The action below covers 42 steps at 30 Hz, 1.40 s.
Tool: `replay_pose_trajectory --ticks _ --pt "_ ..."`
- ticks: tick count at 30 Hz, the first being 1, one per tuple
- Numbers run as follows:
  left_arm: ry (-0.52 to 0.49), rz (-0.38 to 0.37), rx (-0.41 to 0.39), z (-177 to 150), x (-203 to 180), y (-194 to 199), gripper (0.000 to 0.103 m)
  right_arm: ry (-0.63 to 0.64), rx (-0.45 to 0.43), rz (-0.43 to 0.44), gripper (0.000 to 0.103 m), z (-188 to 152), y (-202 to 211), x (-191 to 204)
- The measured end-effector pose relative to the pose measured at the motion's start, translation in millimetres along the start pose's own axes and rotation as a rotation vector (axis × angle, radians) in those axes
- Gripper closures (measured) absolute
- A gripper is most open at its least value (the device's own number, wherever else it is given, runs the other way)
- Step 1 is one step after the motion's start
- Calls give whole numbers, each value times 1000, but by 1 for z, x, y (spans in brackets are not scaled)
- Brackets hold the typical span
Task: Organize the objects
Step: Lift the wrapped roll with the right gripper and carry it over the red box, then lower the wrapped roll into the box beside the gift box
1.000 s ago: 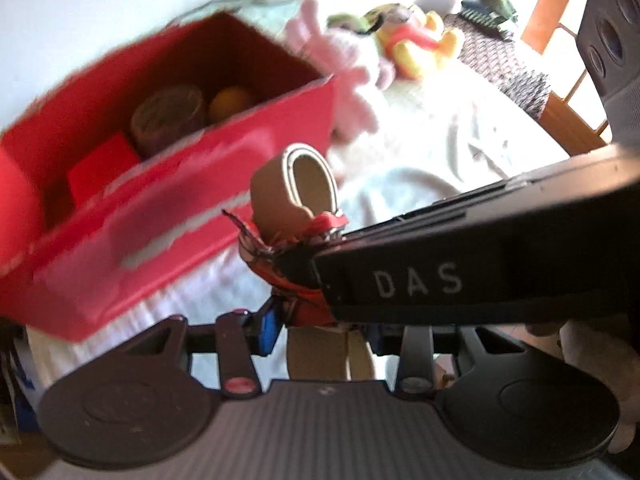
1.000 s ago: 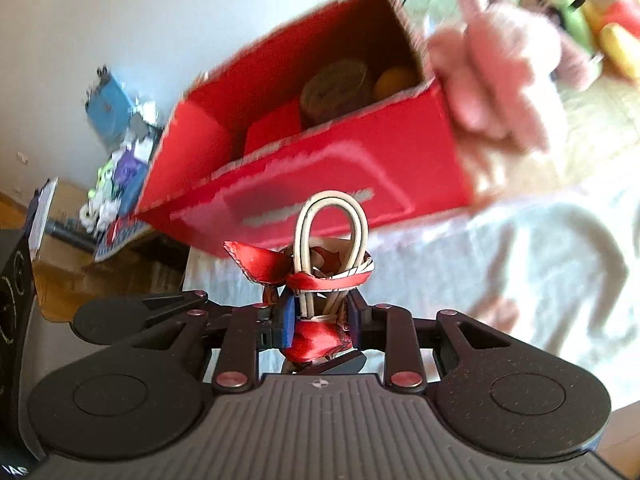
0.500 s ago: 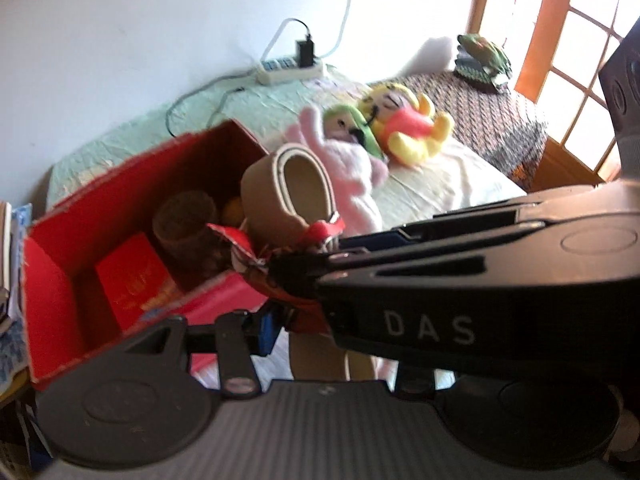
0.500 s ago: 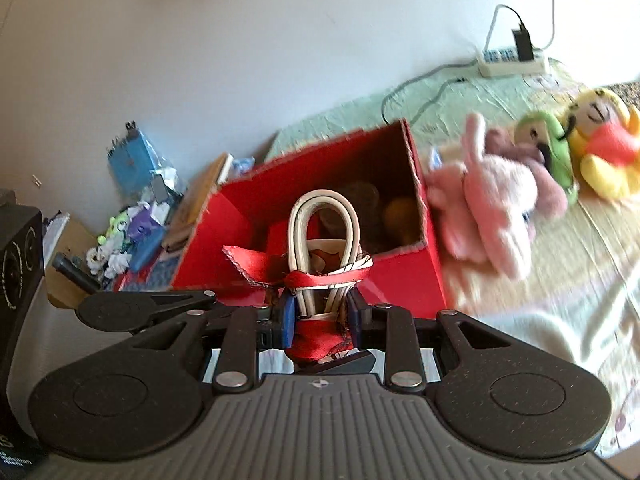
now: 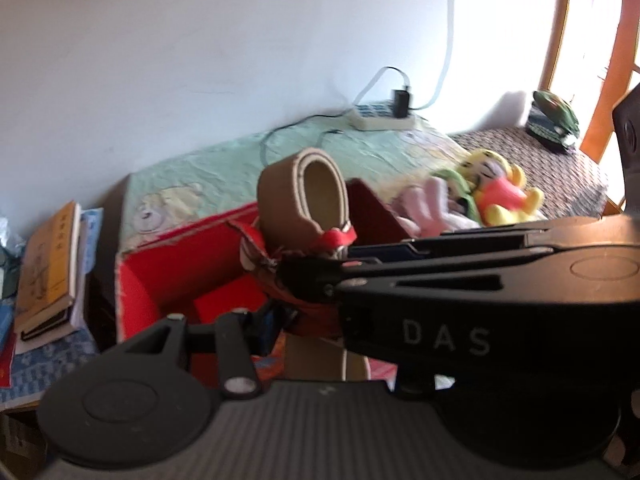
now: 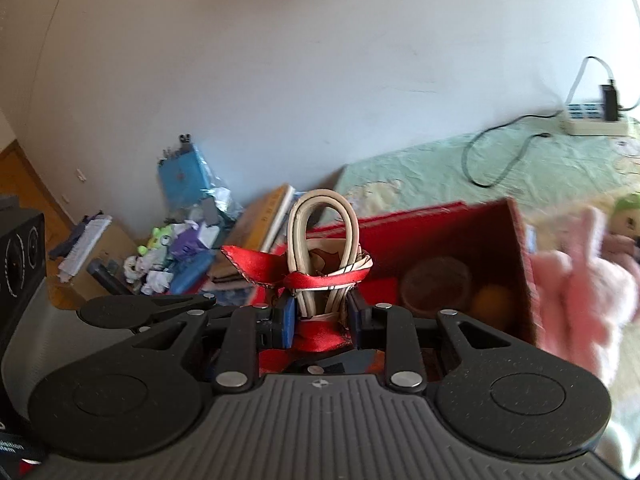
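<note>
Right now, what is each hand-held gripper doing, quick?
Left hand-held gripper: cannot tell; its fingertips are hidden.
Right hand-held gripper: closed on the ribbon-tied belt bundle.

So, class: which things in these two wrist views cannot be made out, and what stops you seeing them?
- Left gripper: right gripper hides one finger; grip unclear.
- Red box: its floor is behind the bundle.
- Pink plush: motion-blurred, cut off by the right edge.
- Brown round item: too blurred to identify.
</note>
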State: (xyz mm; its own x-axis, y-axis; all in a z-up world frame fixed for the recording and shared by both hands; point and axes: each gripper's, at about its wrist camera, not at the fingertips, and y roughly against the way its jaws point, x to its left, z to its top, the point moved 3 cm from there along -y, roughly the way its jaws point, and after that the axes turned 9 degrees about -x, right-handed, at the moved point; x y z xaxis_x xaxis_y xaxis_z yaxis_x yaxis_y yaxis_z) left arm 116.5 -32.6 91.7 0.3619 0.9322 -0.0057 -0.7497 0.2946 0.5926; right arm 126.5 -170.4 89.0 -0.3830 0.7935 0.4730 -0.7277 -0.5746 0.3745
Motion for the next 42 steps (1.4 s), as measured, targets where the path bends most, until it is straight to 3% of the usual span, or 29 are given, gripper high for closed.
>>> replay_pose_trajectory --ticks 7,17,31,42 --pt "57 57 31 -5 41 -23 65 -10 40 52 75 3 -48 6" --pt "81 112 142 -30 75 -64 65 -75 202 63 75 -12 -106 0" --pt "104 168 251 -48 89 -87 69 -117 404 76 75 -30 -152 -10" --pt "84 238 271 -55 89 -86 72 -121 478 74 74 -39 -168 -12"
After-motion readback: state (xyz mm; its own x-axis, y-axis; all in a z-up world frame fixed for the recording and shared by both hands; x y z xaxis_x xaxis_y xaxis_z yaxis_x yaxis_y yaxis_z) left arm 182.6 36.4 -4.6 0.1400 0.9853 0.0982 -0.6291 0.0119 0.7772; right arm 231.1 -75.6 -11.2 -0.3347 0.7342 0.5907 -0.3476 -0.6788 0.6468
